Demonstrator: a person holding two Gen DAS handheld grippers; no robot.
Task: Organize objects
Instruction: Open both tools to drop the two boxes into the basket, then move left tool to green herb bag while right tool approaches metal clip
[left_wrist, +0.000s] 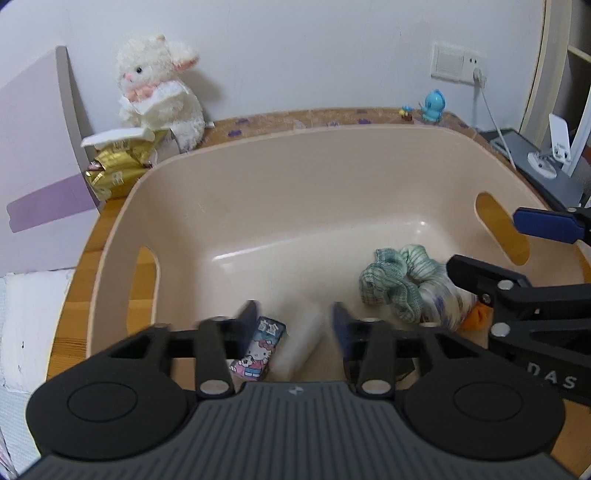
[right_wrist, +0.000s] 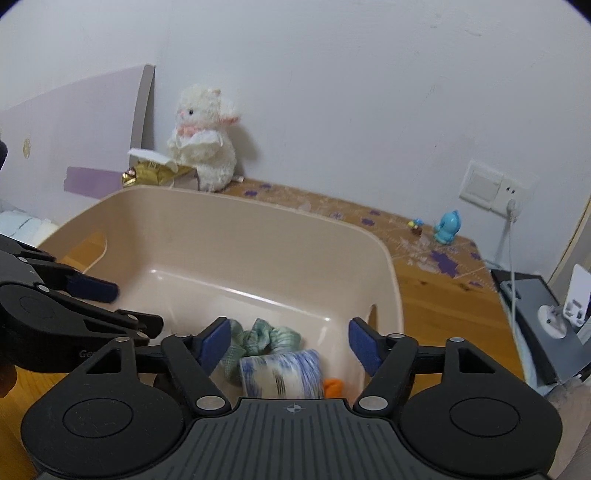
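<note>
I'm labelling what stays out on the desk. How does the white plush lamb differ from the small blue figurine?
The white plush lamb is fluffy and much larger; the small blue figurine looks smooth and hard. The lamb sits at the far left beside gold packaging, while the figurine stands at the far right below the wall socket. Both are upright on the wooden desk near the wall, outside the beige bin.
</note>
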